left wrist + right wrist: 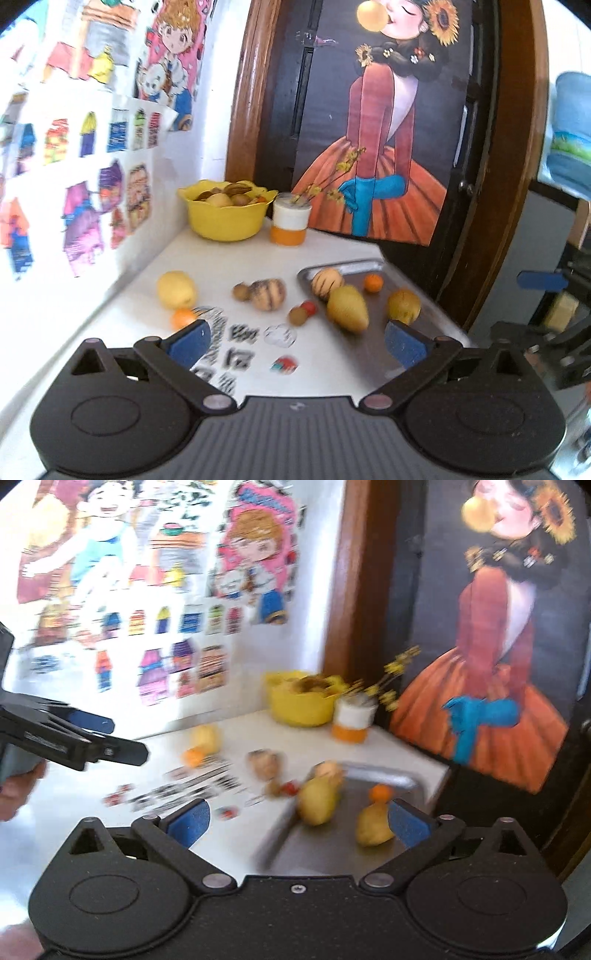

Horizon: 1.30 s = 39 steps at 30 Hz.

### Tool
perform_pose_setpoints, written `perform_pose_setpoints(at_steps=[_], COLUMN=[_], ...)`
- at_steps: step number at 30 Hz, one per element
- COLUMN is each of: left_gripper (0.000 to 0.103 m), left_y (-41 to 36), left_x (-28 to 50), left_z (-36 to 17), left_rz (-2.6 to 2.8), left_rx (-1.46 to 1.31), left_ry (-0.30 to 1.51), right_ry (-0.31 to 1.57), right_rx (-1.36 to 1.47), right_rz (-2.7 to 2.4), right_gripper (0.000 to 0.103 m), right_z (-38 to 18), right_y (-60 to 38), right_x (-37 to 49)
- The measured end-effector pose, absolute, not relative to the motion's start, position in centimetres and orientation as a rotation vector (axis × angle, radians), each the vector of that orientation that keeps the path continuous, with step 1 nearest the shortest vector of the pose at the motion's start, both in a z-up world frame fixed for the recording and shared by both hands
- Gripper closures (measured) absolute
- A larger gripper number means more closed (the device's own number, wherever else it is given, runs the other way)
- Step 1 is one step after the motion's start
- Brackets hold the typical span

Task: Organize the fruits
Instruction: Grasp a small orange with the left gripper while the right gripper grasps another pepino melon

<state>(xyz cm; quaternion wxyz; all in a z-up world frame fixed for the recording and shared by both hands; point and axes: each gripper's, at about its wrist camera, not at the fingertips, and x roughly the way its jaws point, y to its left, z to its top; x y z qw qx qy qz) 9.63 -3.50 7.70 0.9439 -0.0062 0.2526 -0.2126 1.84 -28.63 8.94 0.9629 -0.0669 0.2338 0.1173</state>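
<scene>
My left gripper [295,341] hangs with jaws spread wide, gripping nothing. My right gripper [297,821] hangs likewise, the left one at its nine o'clock, my hand [16,790] behind it.

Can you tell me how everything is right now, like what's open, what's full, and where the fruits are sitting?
Left gripper: open, holding nothing.
Right gripper: open, holding nothing.
Metal tray: four fruits on it.
Yellow bowl: full.
Orange and white cup: upright, holds flower stems.
Big yellow fruit: lying on table.
</scene>
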Motion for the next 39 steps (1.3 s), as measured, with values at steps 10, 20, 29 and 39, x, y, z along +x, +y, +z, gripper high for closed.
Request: perform_pose_setpoints(at_steps=[10,20,29,39], left_gripper=[0.001,0.001,0.001,0.001], left_y=[1.8,4.4,4.5,2.0], left_x=[4.4,7.7,16.2,24.4], left_z=[7.8,7.1,5.6,-0.1], left_rz=[-0.412,-0.329,-0.304,-0.292], left_rx=[0.133,0.201,0.086,0.037], left_ry=[0.673,0.749,0.697,0.672], right_ry=[0.764,0.992,0.962,0.803], right_rx=[-0.126,0.07,0.101,-0.047], right_rz=[0.496,0.466,0.362,0.34], right_gripper=[0.001,0.001,0.001,0.001], right_z=[9.8,10.8,9.0,2.0], right_y=[-20.8,-16.6,-17.1,-19.0], right_x=[-1.3,8.0,21.0,30.1])
